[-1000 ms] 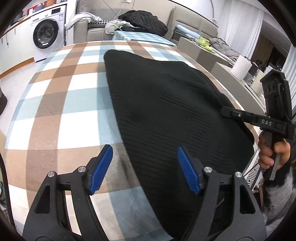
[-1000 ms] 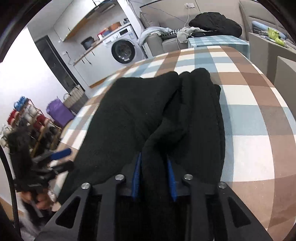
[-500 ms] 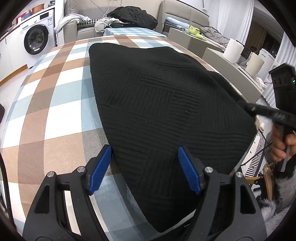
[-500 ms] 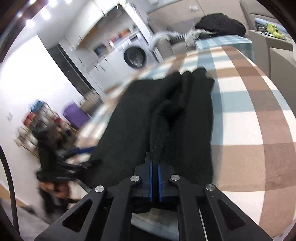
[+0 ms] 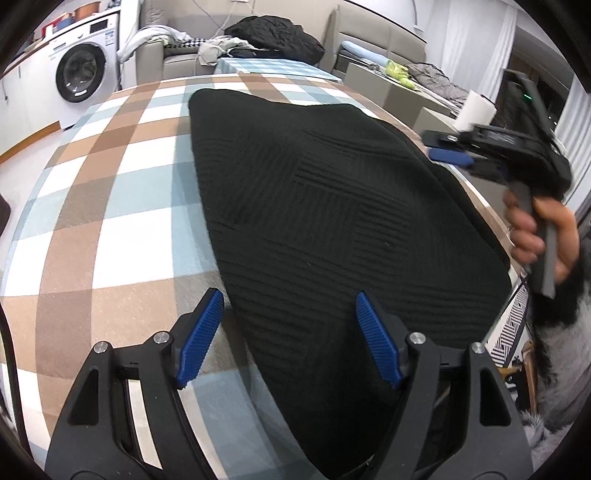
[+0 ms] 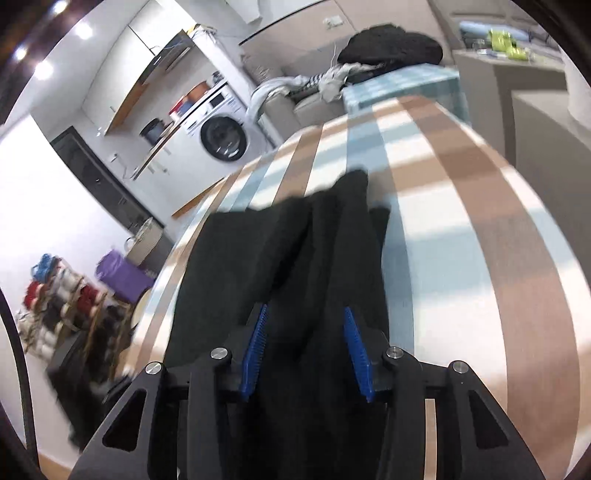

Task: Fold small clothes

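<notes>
A black knitted garment (image 5: 332,221) lies spread flat on the checked tablecloth (image 5: 122,206). My left gripper (image 5: 290,332) is open and empty, hovering over the garment's near left edge. My right gripper (image 6: 306,350) is open, its blue pads apart, with bunched folds of the garment (image 6: 295,251) lying between and ahead of them. In the left wrist view the right gripper (image 5: 454,147) is raised above the garment's right edge, held by a hand (image 5: 535,229).
A washing machine (image 5: 81,74) stands far left. A sofa piled with clothes (image 5: 273,35) is behind the table. A paper roll (image 5: 476,110) stands on a side counter at right. A shoe rack (image 6: 55,314) is on the floor left of the table.
My right gripper was shut on the garment's fold half a second ago; its jaws have opened and it has lifted. My left gripper stayed open, hovering over the near edge.
</notes>
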Demonstrator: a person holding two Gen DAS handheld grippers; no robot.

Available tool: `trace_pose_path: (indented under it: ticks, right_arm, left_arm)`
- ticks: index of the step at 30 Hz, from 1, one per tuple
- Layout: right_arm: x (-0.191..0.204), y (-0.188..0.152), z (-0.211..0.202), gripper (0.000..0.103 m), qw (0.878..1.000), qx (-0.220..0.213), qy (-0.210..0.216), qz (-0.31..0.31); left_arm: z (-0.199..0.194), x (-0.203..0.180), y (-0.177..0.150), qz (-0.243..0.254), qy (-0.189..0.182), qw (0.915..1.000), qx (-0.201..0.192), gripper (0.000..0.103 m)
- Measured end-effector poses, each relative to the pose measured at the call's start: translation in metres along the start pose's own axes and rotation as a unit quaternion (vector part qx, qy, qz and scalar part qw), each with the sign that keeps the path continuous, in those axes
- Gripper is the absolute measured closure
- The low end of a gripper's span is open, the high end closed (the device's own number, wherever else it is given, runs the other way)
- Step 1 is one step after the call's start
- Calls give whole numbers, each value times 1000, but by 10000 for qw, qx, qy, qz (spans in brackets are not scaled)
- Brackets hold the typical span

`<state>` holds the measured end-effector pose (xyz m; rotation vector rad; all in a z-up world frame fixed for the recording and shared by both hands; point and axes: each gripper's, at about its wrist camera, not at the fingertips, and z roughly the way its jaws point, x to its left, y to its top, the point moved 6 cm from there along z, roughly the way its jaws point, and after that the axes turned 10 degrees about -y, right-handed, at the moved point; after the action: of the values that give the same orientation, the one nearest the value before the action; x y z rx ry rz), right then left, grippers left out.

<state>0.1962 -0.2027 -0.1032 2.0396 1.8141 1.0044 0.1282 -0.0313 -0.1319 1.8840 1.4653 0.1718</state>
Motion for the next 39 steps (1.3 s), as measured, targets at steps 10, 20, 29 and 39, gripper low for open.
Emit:
trace_pose_path:
  ticks: [10,20,29,39]
  right_arm:
    - [35,48,66,98,9929,-44,-282,-1155]
    - [12,60,60,86,9922,-92,-980,-771]
    - [50,14,57,64,9914,615,-151,-1149]
    - [65,20,59,87,9808,159,-924,-1712]
  left_arm:
    - [2,11,11,-66,56,9999,-50,31]
    - [5,10,11,-83,71,9999,-50,31]
    - [7,7,10,-40,49,10000,-31,31]
    - [2,14,9,-143,92,9998,-84,31]
